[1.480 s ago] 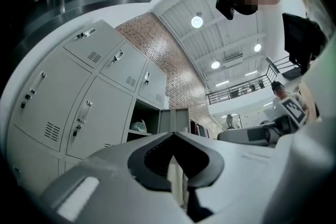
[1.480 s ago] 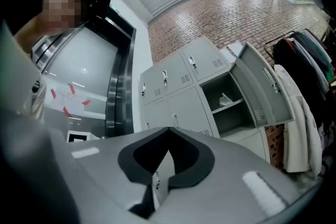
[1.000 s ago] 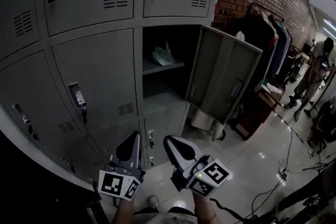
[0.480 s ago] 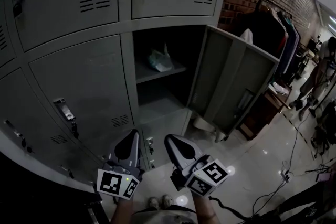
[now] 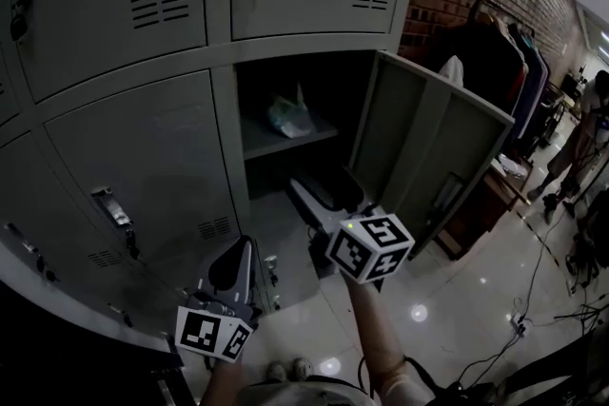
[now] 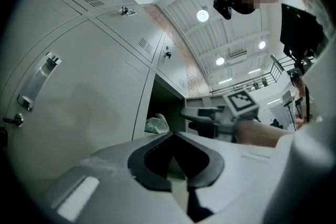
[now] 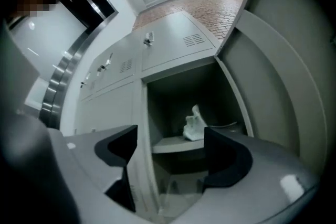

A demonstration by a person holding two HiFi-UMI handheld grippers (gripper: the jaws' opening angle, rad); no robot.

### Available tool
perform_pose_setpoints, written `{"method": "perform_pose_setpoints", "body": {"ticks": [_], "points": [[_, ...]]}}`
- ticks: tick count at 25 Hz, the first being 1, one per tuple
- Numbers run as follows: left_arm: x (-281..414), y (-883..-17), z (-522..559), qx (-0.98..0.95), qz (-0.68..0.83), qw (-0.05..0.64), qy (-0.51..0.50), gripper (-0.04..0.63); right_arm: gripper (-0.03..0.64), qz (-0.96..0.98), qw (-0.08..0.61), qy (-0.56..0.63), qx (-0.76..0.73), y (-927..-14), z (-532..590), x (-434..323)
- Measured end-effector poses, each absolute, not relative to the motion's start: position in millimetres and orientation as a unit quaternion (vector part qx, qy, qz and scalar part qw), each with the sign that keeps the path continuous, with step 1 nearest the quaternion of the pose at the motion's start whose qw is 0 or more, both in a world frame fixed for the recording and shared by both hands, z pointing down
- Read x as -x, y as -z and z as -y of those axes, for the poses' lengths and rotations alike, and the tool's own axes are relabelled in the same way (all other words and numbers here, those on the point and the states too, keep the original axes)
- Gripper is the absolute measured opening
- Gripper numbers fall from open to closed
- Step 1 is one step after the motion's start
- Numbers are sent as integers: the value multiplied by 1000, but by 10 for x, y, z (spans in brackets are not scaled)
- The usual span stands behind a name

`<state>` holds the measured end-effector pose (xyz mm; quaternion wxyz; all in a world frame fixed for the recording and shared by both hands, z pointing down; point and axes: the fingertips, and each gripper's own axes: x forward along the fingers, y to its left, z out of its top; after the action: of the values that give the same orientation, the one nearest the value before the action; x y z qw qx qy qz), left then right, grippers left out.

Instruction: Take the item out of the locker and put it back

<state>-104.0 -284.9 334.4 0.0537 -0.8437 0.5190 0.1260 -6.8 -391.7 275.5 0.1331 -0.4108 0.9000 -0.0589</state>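
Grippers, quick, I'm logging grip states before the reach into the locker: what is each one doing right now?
Left grey two-jaw gripper: shut, nothing held.
Right grey two-jaw gripper: open, jaws have just been opening, nothing between them.

"What do the two tools look like?"

"The left gripper [image 5: 238, 250] and the right gripper [image 5: 312, 189] both have pale grey shells and dark inner pads [image 7: 118, 147]. Each ends in a cube [image 5: 371, 247] with black-and-white square markers. On the right one there is a small green light [image 5: 353, 225]."

"And the person?"

"I see pale shoes [image 5: 303, 366]."
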Motion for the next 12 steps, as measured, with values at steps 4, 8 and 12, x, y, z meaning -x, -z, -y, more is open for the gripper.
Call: {"method": "perform_pose_setpoints", "body": {"ticks": [4, 8, 12], "points": [[1045, -3363, 2881, 845, -519, 51, -123, 5, 413, -887, 99, 105, 439, -2526, 4808, 95], [1122, -3364, 2917, 840, -527, 51, -122, 5, 416, -875, 31, 131, 465, -2609, 5348, 198], [1186, -3366, 2971, 835, -534, 49, -124, 5, 416, -872, 10, 128, 473, -2627, 5522, 295]]}}
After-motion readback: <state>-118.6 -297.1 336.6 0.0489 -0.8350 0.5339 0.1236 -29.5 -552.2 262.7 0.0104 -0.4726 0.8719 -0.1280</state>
